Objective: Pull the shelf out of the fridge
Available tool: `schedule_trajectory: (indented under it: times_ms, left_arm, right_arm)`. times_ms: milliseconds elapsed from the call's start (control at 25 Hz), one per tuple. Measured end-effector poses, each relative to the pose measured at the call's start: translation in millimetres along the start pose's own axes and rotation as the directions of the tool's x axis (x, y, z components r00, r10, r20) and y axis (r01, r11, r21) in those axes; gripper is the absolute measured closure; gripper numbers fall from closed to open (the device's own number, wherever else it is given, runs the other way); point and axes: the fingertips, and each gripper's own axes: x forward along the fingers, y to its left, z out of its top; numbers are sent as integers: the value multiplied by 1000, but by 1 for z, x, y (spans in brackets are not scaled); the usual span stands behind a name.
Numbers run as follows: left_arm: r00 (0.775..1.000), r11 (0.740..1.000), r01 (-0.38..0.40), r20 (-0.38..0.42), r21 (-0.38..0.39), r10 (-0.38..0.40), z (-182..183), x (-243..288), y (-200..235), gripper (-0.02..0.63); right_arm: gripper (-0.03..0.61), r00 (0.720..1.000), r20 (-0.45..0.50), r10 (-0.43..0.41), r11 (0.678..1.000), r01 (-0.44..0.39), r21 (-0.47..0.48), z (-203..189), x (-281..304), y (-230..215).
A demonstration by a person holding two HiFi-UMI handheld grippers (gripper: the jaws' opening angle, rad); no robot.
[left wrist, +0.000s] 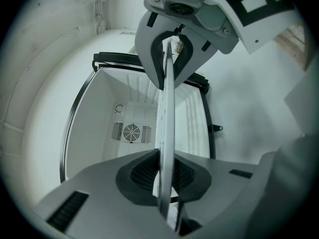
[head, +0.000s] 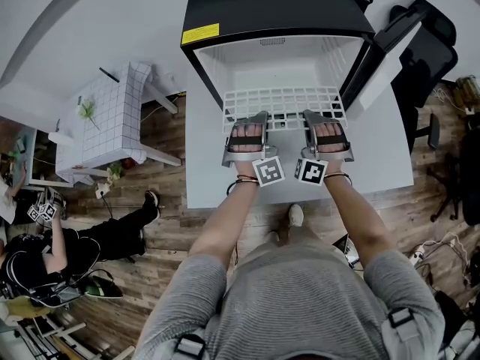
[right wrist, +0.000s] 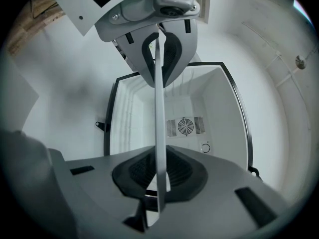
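Note:
A small black fridge (head: pixel 274 6) stands open on a white table (head: pixel 210 156). Its white wire shelf (head: pixel 285 100) sticks out of the front opening. My left gripper (head: pixel 250 118) is shut on the shelf's front edge left of the middle. Beside it on the right, my right gripper (head: pixel 321 118) is shut on the same edge. In the left gripper view the shelf (left wrist: pixel 167 133) runs edge-on between the pads of the left gripper (left wrist: pixel 167 176), with the right gripper (left wrist: pixel 169 59) clamped further along. The right gripper view shows the shelf (right wrist: pixel 158 123) pinched the same way in the right gripper (right wrist: pixel 158 176).
The fridge door (head: pixel 379 62) hangs open at the right. A black office chair (head: pixel 427 43) stands behind it. A white checked stand (head: pixel 112 115) is left of the table. A person (head: pixel 67 246) sits on the wooden floor at the far left.

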Motion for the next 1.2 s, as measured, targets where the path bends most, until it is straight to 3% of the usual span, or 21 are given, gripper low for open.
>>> schedule_trajectory:
  times_ms: [120,240,440,600,720,800,1040,1120,1200]
  left_arm:
    - [999,999,36,21,-11,-35,3,-12,-11,578]
    - [995,993,91,42,-74,-88,6,-30,-26,578]
    - [997,986,58,54,-154,-50,5,-54,-16,578]
    - [997,974,71,49,-215,-61,1,-61,-9,578]
    - [997,973,68,41,-220,-60,-1,-64,-3,578]
    - [998,972,63,40,-228,-55,-2,-65,-2,577]
    - [997,945,70,4,-319,-72,-22,-66,-1,577]
    - [997,930,73,-1,-361,-79,-27,-69,-1,577]
    - [997,912,70,3,-403,-75,-30,-75,3,577]
  right_arm:
    - [543,1000,7,27,1000,-27,-2,0,-13,10]
    - [543,998,24,50,999,-50,8,4,-29,14]
    - [541,997,37,63,997,-62,-48,11,-49,10]
    - [535,996,52,75,997,-75,-8,19,-53,-6]
    - [481,997,53,56,998,-57,20,16,-60,-18]
    - [432,997,68,46,997,-50,51,16,-68,-26]
    - [420,991,133,31,974,-60,220,20,-97,-43]
    - [420,986,166,31,952,-80,294,22,-108,-49]
    - [420,980,195,31,904,-111,412,20,-118,-55]
